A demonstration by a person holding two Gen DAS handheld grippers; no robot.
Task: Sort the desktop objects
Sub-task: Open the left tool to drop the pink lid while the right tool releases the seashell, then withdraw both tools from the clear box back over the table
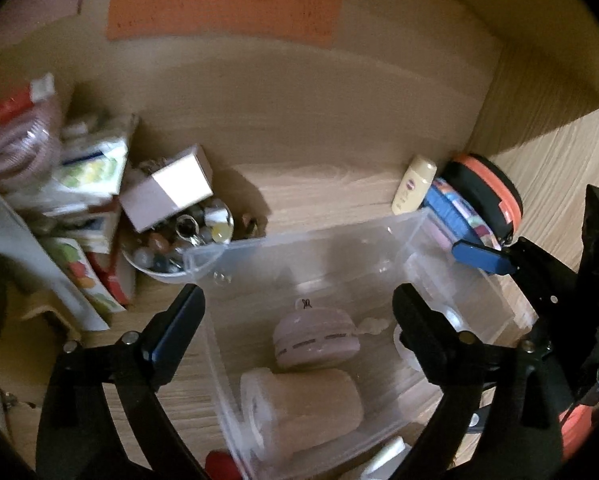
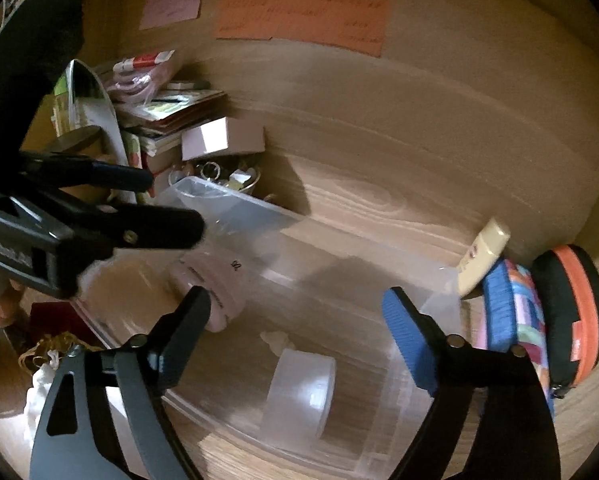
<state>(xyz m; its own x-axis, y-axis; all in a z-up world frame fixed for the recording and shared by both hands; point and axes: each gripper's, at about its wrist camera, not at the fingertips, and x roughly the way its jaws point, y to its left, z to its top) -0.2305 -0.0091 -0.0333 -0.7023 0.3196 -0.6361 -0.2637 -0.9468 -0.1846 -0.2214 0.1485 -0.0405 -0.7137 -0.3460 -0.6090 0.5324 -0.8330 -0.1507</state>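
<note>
A clear plastic bin (image 1: pixel 411 220) sits on the wooden desk; it also shows in the right wrist view (image 2: pixel 259 204). Inside lie a pink macaron-shaped case (image 1: pixel 315 338), a beige roll (image 1: pixel 299 404) and a roll of clear tape (image 2: pixel 301 392). My left gripper (image 1: pixel 299 300) is open and empty, hovering over the bin. My right gripper (image 2: pixel 295 300) is open and empty over the bin's right half. A cream bottle (image 1: pixel 413 184), a blue patterned pouch (image 2: pixel 515 312) and a black-and-orange case (image 2: pixel 575 312) stand right of the bin.
A bowl of marbles and trinkets (image 1: pixel 179 240) with a small white box (image 1: pixel 167 188) sits left of the bin. Stacked books and packets (image 1: pixel 79 184) fill the far left. Coloured paper notes (image 1: pixel 223 4) hang on the back panel. A wooden side wall (image 1: pixel 539 100) closes the right.
</note>
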